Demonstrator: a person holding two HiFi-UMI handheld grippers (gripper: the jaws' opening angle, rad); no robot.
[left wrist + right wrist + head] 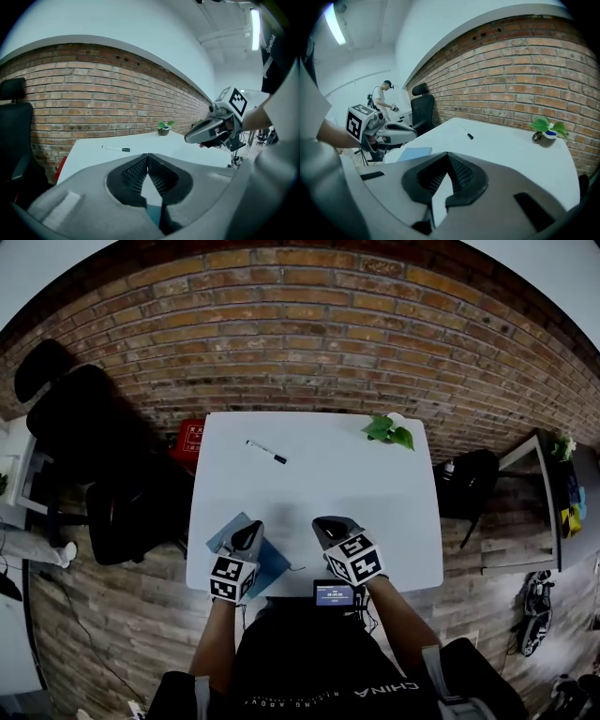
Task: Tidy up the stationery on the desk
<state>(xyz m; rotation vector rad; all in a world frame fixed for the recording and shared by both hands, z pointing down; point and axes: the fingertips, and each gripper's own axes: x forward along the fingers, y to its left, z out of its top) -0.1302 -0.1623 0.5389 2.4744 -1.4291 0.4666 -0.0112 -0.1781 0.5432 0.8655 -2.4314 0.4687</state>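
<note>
— How far along is the tidying looking?
— Barely starting, I'd judge. The pen (266,452) is lying loose at the far left of the bench (319,486), and the blue notebook (275,563) is sitting at the near edge.
— Are the grippers carrying anything?
— No. The left gripper (247,532) and right gripper (328,524) are hovering near, fingers (133,173) pressed together, gripping nothing.
</note>
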